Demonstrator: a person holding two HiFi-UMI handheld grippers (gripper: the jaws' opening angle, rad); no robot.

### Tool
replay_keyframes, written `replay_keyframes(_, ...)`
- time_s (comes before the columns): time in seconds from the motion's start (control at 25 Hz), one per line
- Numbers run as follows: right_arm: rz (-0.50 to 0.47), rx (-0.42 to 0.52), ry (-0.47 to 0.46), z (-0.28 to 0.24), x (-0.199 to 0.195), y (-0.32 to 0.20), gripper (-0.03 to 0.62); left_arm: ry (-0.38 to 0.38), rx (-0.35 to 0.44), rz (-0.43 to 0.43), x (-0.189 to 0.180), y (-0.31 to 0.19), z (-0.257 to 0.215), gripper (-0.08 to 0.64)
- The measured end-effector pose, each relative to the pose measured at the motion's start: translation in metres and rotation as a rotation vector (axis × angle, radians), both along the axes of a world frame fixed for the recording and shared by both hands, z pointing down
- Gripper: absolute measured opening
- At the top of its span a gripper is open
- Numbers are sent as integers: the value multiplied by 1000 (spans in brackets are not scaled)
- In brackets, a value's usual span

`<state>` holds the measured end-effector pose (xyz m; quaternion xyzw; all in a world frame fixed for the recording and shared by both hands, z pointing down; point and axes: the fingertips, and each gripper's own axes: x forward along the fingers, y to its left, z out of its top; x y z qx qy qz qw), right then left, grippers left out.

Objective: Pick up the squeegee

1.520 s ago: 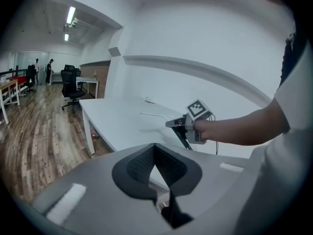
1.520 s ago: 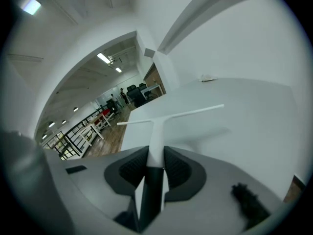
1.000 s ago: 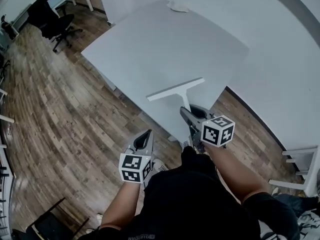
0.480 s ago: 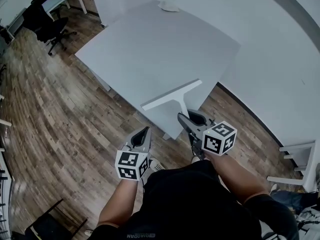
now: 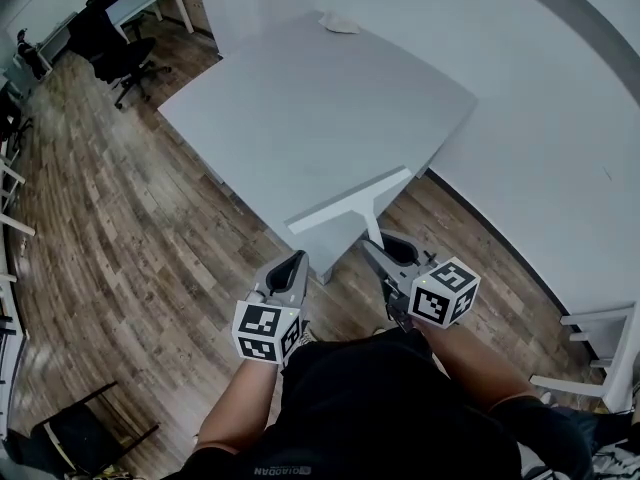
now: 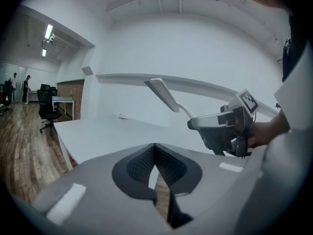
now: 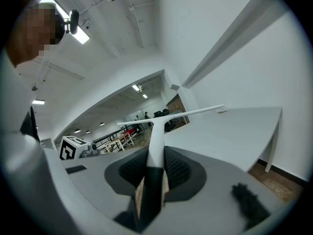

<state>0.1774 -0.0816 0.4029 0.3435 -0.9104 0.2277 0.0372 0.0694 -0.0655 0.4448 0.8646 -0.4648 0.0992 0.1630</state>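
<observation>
Right gripper (image 5: 385,250) clamped on squeegee (image 5: 350,200) handle; handle points toward table (image 5: 300,98), blade crosswise over its near corner; left gripper (image 5: 290,271) closed, empty, farther.

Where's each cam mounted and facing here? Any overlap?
Head view: on the person's head, looking steeply down at the table and wood floor; shows both forearms, left gripper, right gripper holding the squeegee.
Left gripper view: on the left gripper, looking along its closed jaws across the table; right gripper at right.
Right gripper view: on the right gripper, looking along jaws clamped on the squeegee handle; left gripper's marker cube at left.
Shared: all three show squeegee and table.
</observation>
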Motion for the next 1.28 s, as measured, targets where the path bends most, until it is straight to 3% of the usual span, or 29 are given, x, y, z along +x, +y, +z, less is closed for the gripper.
replay_keyframes(0.36,-60,8,-74,-5,55,40,97,-13,-17,-62,63,60,-1,8)
replay_keyframes(0.6,-98,-7,-105,-2,88,55,97,74,-74,-159,80,83,-2,8)
replay_keyframes(0.8,-99,-11,-125,-4,97,57,97,9,-50,-182,76,99,-16,8)
replay_keyframes(1.04,-59,-20,-149,-4,90,57,97,-22,-56,-138,63,92,-18,8)
replay_keyframes(1.28,5,-19,-140,-3,77,54,97,-35,-5,0,71,68,-35,8)
